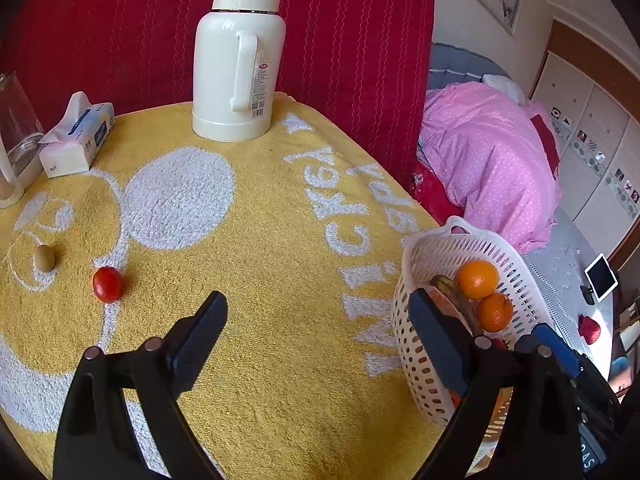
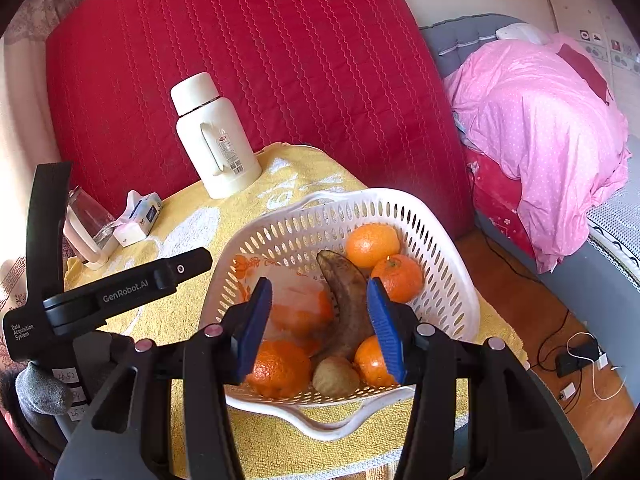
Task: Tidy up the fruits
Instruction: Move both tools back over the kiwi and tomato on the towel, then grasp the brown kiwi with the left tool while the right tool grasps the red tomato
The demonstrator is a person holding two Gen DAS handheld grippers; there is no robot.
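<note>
A white perforated basket [image 2: 448,288] stands at the table's right edge and holds several oranges [image 2: 372,244], a dark banana [image 2: 348,300] and a kiwi [image 2: 335,378]. My right gripper [image 2: 320,324] is open and empty just above the basket. In the left wrist view the basket [image 1: 412,344] is at the right, with my right gripper's blue finger [image 1: 556,344] beside it. A red tomato [image 1: 107,284] and a brown kiwi [image 1: 45,258] lie on the yellow towel [image 1: 260,240] at the left. My left gripper [image 1: 316,320] is open and empty, to the right of the tomato.
A white thermos [image 1: 238,56] stands at the back of the table. A tissue pack [image 1: 76,136] and a glass jug [image 1: 16,128] sit at the back left. A red quilt hangs behind; a bed with pink bedding [image 1: 492,160] is right of the table.
</note>
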